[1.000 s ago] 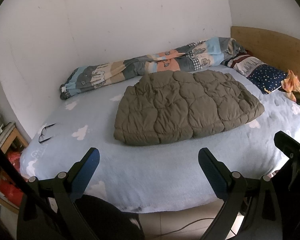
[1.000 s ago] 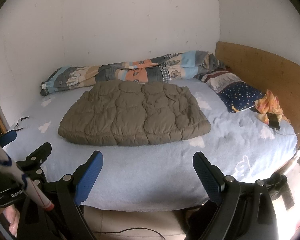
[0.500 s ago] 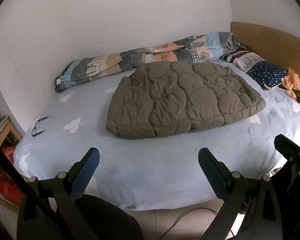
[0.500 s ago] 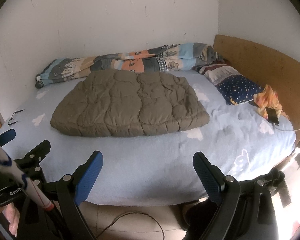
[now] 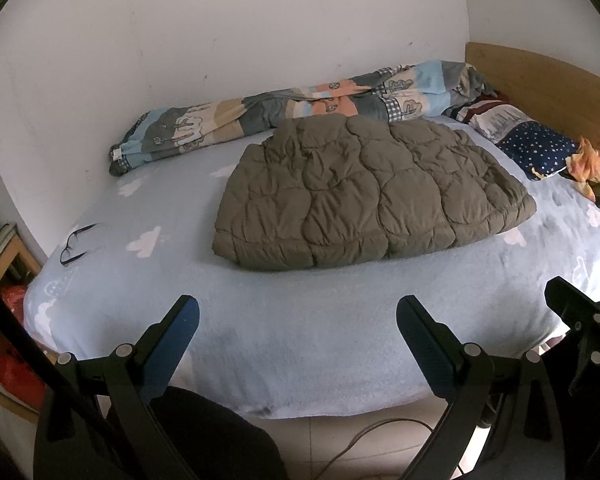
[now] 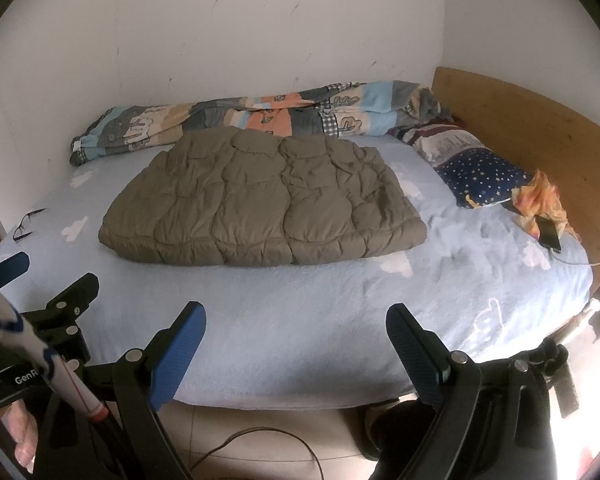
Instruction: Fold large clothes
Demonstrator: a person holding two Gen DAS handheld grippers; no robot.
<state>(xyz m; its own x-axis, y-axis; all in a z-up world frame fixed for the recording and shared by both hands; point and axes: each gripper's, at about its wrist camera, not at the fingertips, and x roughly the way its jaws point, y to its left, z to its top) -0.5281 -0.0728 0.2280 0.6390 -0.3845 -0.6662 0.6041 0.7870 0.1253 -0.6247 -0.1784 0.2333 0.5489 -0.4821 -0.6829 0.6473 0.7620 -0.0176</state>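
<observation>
A bed (image 5: 300, 360) in pale blue, cloud-printed sheeting fills the room, a patchwork duvet (image 5: 300, 108) rolled along the wall. At its centre lies the olive quilted jacket (image 5: 364, 196), folded into a flat rectangle. A starred pillow (image 6: 480, 176) rests by the headboard; eyeglasses (image 5: 76, 240) sit near the bed's foot. The left claw (image 5: 298, 328) and right claw (image 6: 296, 332) hang wide and empty over the near edge.
</observation>
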